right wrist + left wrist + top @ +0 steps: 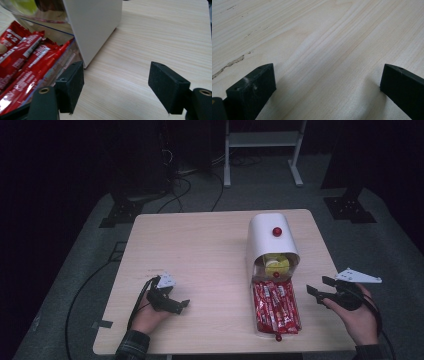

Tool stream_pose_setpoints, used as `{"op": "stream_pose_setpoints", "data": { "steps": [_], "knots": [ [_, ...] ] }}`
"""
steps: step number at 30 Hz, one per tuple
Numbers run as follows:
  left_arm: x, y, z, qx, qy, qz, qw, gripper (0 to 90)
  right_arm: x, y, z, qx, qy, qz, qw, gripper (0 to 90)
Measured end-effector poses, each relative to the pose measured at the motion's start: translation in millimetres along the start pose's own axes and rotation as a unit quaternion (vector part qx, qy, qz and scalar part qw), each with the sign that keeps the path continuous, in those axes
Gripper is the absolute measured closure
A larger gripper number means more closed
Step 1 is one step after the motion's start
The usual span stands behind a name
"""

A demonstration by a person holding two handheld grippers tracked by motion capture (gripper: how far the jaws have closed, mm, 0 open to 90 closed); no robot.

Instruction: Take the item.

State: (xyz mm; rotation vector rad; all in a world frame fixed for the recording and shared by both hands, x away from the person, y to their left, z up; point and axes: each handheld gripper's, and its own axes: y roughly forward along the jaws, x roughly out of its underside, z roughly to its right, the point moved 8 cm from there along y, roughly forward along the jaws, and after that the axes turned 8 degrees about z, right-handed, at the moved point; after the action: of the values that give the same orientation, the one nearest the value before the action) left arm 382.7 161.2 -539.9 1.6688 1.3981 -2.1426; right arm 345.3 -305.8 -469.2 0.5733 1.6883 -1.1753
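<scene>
High view first: we see a wooden table (200, 250) with a white box (271, 240) on its right half. The box has a round top and a red knob (276, 231). A clear drawer (295, 306) is pulled out of it toward us, and it is full of red snack packs (275, 307). Something yellow (276, 264) sits inside the box, behind a clear front. Our left gripper (175, 304) rests low on the table, well apart from the box. Our right gripper (317, 287) hangs just to the right of the drawer, with its jaws spread apart and nothing between them.

Left gripper view next: we see the two black jaws wide apart, with bare wood (324, 50) between them. They hold nothing.

Right gripper view last: we see our own two jaws standing wide too, and they are empty. The white box (95, 27) is up close ahead and to the left, and the red snack packs (22, 62) lie in the clear drawer (63, 58) just beside the left jaw. We cannot tell if that jaw touches the drawer.

We think the job is about the drawer and the snacks. The drawer is already out, so that part looks done. No snack has been picked up yet, and none lies on the table. So grabbing one, or pushing the drawer back in, is what is left, and our right gripper is the one close enough to do it.
</scene>
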Motion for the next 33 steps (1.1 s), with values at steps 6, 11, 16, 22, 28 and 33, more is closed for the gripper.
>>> {"op": "stream_pose_setpoints", "data": {
  "steps": [6,11,16,22,28,33],
  "knots": [
    [0.1,-0.3,0.0,0.0,0.0,-0.002,1.0,0.0,-4.5,-2.8,-8.5,-0.011,0.0,0.003,0.9999,31.3],
    [0.0,0.0,0.0,0.0,0.0,0.0,1.0,0.0,-6.9,-3.9,-14.1,-0.02,0.001,0.004,0.9998,32.9],
    [0.1,-0.3,0.0,0.0,0.0,-0.002,1.0,0.0,-7.5,-3.8,-19.2,-0.027,0.001,0.002,0.9996,33.7],
    [0.0,0.0,0.0,0.0,0.0,0.0,1.0,0.0,-10.5,-5.4,-25.4,-0.039,0.004,0.005,0.9992,35.7],
    [0.0,0.0,0.0,0.0,0.0,0.0,1.0,0.0,-14.3,-6.7,-35.1,-0.053,0.0,0.008,0.9986,37.5],
    [0.0,0.0,0.0,0.0,0.0,0.0,1.0,0.0,-16.0,-7.5,-39.9,-0.059,0.0,0.009,0.9982,38.9]
  ]
}}
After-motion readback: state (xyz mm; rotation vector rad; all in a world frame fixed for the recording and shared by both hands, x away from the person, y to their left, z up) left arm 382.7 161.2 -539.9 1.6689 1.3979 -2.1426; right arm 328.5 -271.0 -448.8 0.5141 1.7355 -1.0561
